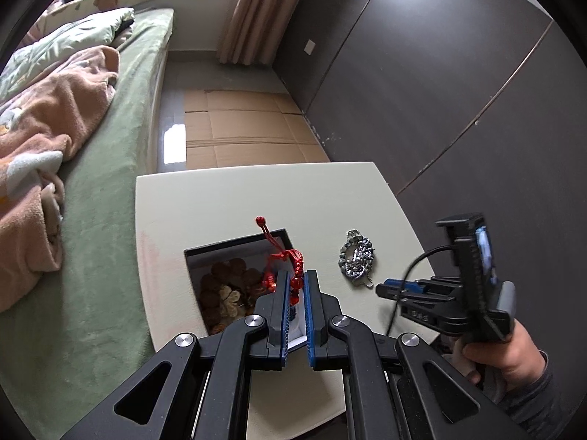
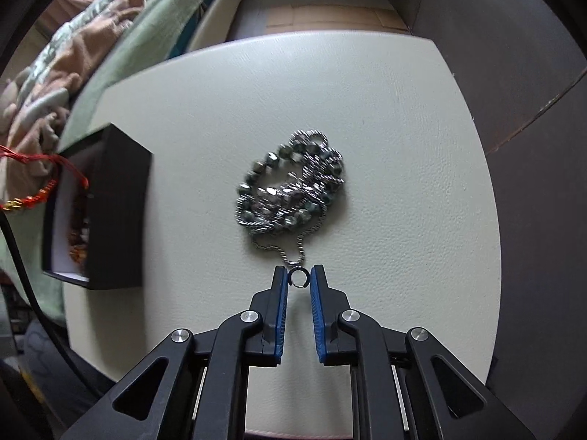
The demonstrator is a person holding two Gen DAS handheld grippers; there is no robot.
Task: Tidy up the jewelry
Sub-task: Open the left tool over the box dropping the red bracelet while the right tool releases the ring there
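My left gripper (image 1: 296,279) is shut on a red knotted cord bracelet (image 1: 284,256) with red beads and holds it over an open black box (image 1: 234,242). The box holds brown bead jewelry (image 1: 227,293). A heap of silver and grey-green chains (image 2: 290,183) lies on the cream table (image 2: 403,139), right of the box (image 2: 117,212). My right gripper (image 2: 300,273) points down at the heap's near end. Its pads press on a small dark ring (image 2: 300,278) at the end of a thin chain. In the left wrist view the right gripper (image 1: 381,288) sits beside the heap (image 1: 356,258).
A bed with a green sheet (image 1: 110,220) and a pink blanket (image 1: 55,117) runs along the table's left edge. Flattened cardboard (image 1: 242,128) covers the floor beyond the table. Dark wardrobe doors (image 1: 440,91) stand on the right. A black cable (image 1: 407,278) hangs near the right gripper.
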